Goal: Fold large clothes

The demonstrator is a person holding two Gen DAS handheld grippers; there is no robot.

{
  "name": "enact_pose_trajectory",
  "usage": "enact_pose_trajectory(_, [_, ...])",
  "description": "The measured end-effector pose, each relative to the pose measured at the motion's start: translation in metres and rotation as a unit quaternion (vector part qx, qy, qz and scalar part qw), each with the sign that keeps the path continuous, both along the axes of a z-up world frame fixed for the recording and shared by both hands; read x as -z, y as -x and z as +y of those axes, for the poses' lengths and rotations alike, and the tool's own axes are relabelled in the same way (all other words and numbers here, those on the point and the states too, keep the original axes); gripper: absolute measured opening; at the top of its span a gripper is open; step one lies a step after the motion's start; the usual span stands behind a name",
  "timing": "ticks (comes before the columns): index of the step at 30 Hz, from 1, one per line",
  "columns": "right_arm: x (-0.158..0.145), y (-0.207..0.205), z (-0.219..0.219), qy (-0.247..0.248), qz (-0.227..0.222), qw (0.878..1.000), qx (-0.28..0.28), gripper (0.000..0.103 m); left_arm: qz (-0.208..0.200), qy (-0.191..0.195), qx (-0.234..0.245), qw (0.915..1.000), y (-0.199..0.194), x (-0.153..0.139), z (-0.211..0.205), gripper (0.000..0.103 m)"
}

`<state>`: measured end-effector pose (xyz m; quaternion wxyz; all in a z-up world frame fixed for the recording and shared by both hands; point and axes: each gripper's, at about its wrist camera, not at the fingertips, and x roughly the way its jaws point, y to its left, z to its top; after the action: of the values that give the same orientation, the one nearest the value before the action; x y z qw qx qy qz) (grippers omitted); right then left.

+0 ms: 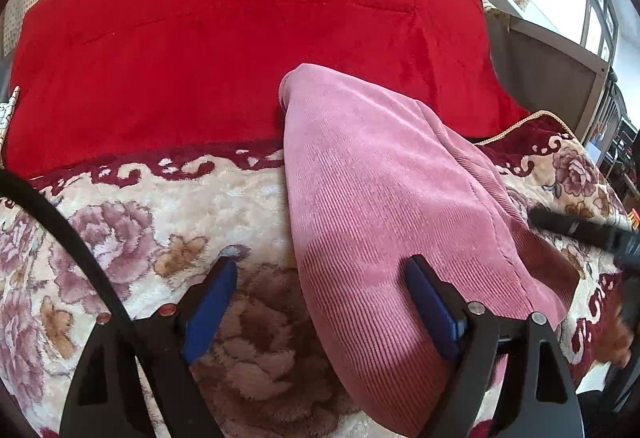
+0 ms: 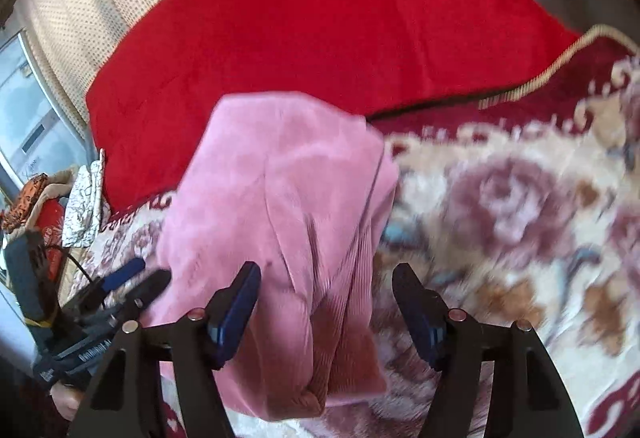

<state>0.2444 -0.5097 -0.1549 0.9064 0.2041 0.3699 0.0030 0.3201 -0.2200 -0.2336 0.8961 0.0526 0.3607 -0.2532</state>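
Observation:
A pink corduroy garment (image 1: 380,189) lies folded into a long strip on the floral blanket (image 1: 152,222); its far end reaches onto the red plush cover (image 1: 240,37). My left gripper (image 1: 320,278) is open over the garment's near left edge, holding nothing. The garment also shows in the right wrist view (image 2: 288,189). My right gripper (image 2: 324,298) is open above its near right end, holding nothing. The left gripper (image 2: 132,278) shows at the left of the right wrist view, and the right gripper's black body (image 1: 592,234) at the right edge of the left wrist view.
A dotted cream curtain (image 2: 80,17) hangs behind the bed. A window (image 1: 600,17) and a grey bed frame (image 1: 540,69) stand at the right. Crumpled white and orange items (image 2: 80,205) lie at the bed's left side. The floral blanket (image 2: 520,217) spreads to the right.

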Motion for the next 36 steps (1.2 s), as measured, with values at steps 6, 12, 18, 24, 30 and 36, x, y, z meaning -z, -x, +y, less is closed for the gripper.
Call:
enact_pose_trajectory(6, [-0.024, -0.011, 0.005, 0.008, -0.020, 1.000, -0.011, 0.057, -0.002, -0.002, 0.001, 1.0000, -0.001, 0.000, -0.001, 0.088])
enact_pose_trajectory(12, [0.028, -0.044, 0.016, -0.025, 0.031, 0.999, -0.026, 0.039, 0.019, 0.009, 0.018, 0.9996, -0.006, -0.003, 0.004, 0.089])
enact_pose_trajectory(18, [0.030, -0.040, 0.018, -0.016, 0.016, 0.999, -0.025, 0.038, 0.055, 0.037, 0.032, 0.9973, -0.003, -0.011, 0.026, 0.088])
enact_pose_trajectory(24, [0.033, -0.039, 0.019, -0.016, 0.010, 1.000, -0.023, 0.039, 0.063, 0.010, 0.052, 0.9966, 0.012, 0.002, 0.021, 0.089])
enact_pose_trajectory(30, [0.024, -0.035, 0.020, -0.022, 0.014, 0.999, -0.023, 0.038, 0.060, -0.009, 0.048, 0.9970, 0.014, 0.005, 0.024, 0.091])
enact_pose_trajectory(36, [-0.004, -0.003, 0.023, -0.022, -0.024, 0.999, -0.039, 0.039, 0.065, 0.021, 0.043, 0.9968, 0.011, -0.001, 0.037, 0.091])
